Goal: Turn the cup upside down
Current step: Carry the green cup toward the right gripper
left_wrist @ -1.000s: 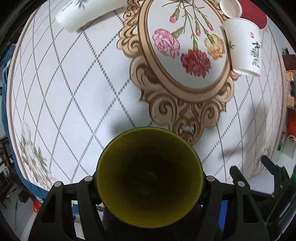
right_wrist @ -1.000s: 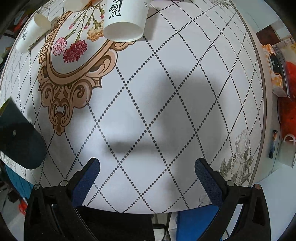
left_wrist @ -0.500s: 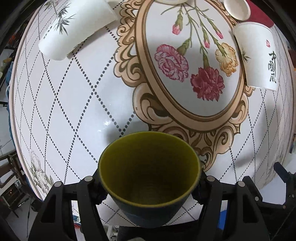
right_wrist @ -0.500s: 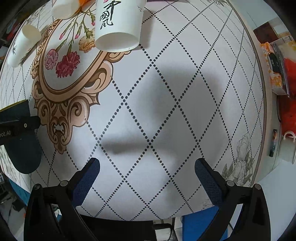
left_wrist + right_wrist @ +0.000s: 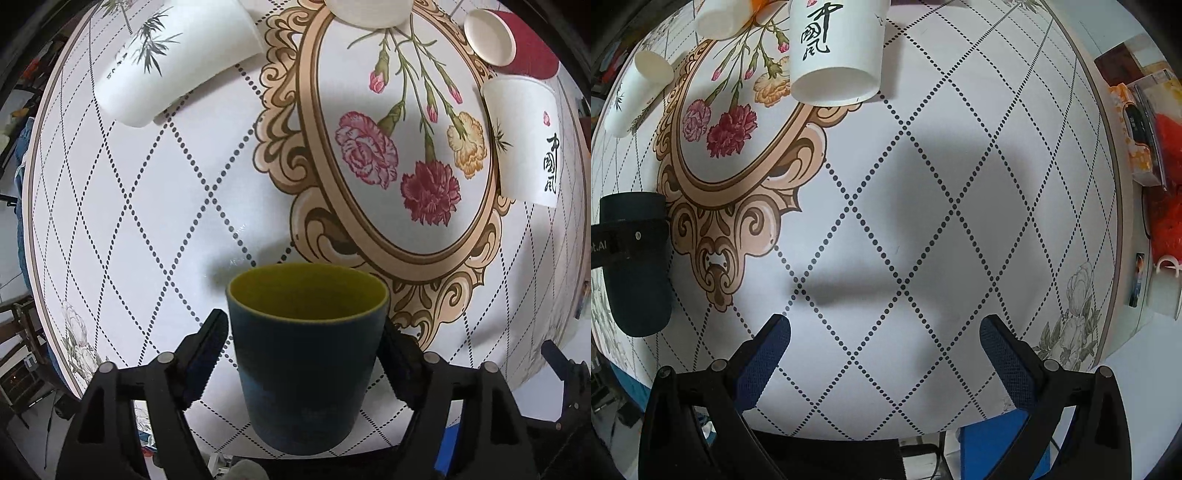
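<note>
A dark blue cup (image 5: 306, 365) with a yellow-green inside is held between the pads of my left gripper (image 5: 301, 354), above the near edge of the round table. Its mouth points away from the camera and toward the table. The same cup (image 5: 635, 266) shows at the far left of the right wrist view, with the left gripper's finger across it. My right gripper (image 5: 884, 350) is open and empty above the patterned tabletop.
A white paper cup with bamboo print (image 5: 173, 62) lies on its side at the far left. A white cup with black calligraphy (image 5: 524, 136) stands mouth down at the right. A red cup (image 5: 517, 40) lies beyond. Boxes (image 5: 1141, 125) stand off the table's right.
My left gripper has tipped the blue cup: its mouth faced the camera before, and now its outer wall shows. The camera moved closer to the table. The right gripper stayed open.
</note>
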A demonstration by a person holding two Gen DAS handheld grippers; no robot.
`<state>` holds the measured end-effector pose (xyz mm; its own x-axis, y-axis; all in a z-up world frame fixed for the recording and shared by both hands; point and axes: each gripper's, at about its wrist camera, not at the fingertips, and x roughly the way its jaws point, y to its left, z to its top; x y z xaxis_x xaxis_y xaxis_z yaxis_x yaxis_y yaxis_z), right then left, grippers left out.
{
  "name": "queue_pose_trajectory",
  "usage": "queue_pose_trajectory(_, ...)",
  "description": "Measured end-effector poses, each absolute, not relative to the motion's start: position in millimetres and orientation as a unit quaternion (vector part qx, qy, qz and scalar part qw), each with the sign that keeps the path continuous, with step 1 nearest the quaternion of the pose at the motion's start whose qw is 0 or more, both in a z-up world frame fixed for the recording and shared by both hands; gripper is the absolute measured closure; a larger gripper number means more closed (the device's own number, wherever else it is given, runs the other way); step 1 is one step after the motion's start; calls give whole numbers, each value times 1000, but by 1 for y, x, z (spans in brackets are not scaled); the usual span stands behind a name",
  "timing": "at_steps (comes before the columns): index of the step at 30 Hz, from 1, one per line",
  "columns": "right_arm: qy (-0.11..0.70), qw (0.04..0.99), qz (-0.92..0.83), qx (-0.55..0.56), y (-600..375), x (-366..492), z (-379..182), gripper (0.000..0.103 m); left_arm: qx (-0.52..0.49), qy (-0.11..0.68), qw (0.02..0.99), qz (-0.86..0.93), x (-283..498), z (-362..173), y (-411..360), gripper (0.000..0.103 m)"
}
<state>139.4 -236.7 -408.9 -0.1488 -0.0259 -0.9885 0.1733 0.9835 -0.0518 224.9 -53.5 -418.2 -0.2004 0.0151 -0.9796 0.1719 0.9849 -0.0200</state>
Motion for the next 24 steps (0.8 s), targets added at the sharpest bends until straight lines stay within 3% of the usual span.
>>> queue_pose_trajectory(1, 754, 651, -77, 50, -235, 140, -408, 0, 60, 771, 630, -63, 229, -416, -52, 18)
queue_pose_trajectory(12, 747, 658, -83, 56, -234, 133, -392, 0, 54, 760, 644, -63, 233, -391, -51, 18)
queue_pose_trajectory(24, 714, 690, -66, 103, -233, 119, -328, 0, 67, 710, 699, -55, 195, -295, -19, 18)
